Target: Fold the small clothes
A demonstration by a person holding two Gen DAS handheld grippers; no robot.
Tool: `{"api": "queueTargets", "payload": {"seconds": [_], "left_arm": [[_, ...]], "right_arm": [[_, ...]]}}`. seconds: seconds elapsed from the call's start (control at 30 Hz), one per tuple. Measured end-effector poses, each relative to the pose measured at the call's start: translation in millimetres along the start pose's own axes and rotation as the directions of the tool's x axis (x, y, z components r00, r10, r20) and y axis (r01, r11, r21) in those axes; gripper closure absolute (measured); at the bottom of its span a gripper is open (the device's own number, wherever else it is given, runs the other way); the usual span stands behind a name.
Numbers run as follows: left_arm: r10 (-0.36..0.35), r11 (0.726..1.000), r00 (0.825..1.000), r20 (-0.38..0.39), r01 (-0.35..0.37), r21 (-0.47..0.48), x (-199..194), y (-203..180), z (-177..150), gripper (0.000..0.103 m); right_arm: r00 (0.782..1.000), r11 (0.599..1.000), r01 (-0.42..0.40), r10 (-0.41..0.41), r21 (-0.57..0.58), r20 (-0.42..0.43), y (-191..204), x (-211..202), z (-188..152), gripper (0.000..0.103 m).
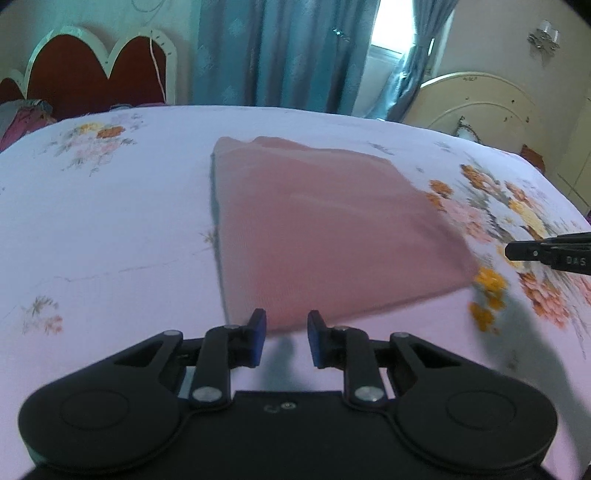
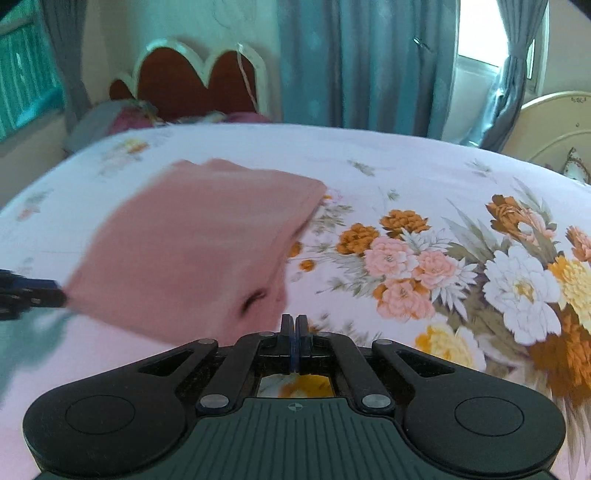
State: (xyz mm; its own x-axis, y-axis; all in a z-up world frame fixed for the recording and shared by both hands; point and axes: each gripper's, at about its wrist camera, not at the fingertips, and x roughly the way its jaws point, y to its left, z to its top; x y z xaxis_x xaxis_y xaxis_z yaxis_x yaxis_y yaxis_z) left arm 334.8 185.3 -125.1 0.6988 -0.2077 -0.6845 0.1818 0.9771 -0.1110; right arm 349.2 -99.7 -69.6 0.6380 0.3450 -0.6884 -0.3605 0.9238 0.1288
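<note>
The left gripper [image 1: 284, 338] is level with its blue pads [image 1: 258, 338] parted by a clear gap. The right gripper [image 2: 294, 341] has its pads pressed together, gripping nothing.

Daylight from the window [image 1: 391, 33]; motion blur smears the pink cloth [image 1: 325, 229]; fisheye-bent edges.

Pink folded garment [image 1: 325, 229] on floral bedsheet [image 1: 110, 229], beyond parted left tongs [image 1: 286, 338]
</note>
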Motion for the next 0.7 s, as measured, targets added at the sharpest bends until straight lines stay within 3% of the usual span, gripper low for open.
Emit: {"api": "queueTargets", "payload": {"seconds": [0.17, 0.27, 0.3, 0.33, 0.37, 0.4, 0.43, 0.5, 0.57, 0.7], "left_arm": [[-0.007, 1.000, 0.999, 0.038, 0.007, -0.003, -33.4, -24.7, -13.3, 0.081], [0.000, 1.000, 0.998, 0.064, 0.001, -0.012, -55.8, -37.8, -20.9, 0.067], [0.001, 1.000, 0.997, 0.077, 0.000, -0.014, -64.2, -42.4, -24.3, 0.063], [0.003, 1.000, 0.996, 0.088, -0.002, -0.012, -72.3, -46.8, -27.7, 0.059], [0.012, 1.000, 0.995, 0.102, -0.011, -0.009, -81.2, -51.3, -31.6, 0.045], [0.026, 1.000, 0.993, 0.119, -0.025, -0.010, -89.6, -56.2, -35.2, 0.029], [0.036, 0.999, 0.989, 0.141, -0.034, -0.013, -98.6, -60.3, -39.2, 0.023], [0.038, 0.999, 0.984, 0.176, -0.036, -0.015, -116.8, -71.3, -48.1, 0.001], [0.064, 0.998, 0.974, 0.219, -0.061, -0.023, -134.0, -82.3, -57.8, 0.000], [0.086, 0.996, 0.972, 0.220, -0.079, -0.040, -159.0, -96.2, -70.8, 0.000]], "right_arm": [[0.999, 0.999, -0.038, 0.037, 0.020, 0.035, 26.2, -49.5, -14.7, 0.103], [0.997, 0.998, -0.056, 0.053, 0.041, 0.050, 36.5, -71.0, -21.8, 0.100], [0.997, 0.998, -0.053, 0.051, 0.045, 0.057, 39.7, -78.1, -24.7, 0.091], [0.997, 0.998, -0.047, 0.043, 0.050, 0.071, 41.9, -84.9, -27.9, 0.045], [0.994, 0.998, -0.036, 0.030, 0.050, 0.109, 46.0, -95.3, -32.8, 0.005], [0.988, 0.999, -0.039, 0.033, 0.035, 0.152, 49.7, -105.2, -38.4, 0.002], [0.986, 0.999, -0.036, 0.033, 0.014, 0.163, 55.2, -113.5, -43.5, 0.002], [0.987, 1.000, -0.001, 0.001, 0.000, 0.160, 62.9, -124.4, -52.2, 0.002], [0.985, 0.999, 0.035, -0.035, 0.004, 0.168, 67.8, -136.3, -60.7, 0.001], [0.983, 0.993, 0.102, -0.111, 0.064, 0.149, 70.8, -160.2, -77.4, 0.000]]}}
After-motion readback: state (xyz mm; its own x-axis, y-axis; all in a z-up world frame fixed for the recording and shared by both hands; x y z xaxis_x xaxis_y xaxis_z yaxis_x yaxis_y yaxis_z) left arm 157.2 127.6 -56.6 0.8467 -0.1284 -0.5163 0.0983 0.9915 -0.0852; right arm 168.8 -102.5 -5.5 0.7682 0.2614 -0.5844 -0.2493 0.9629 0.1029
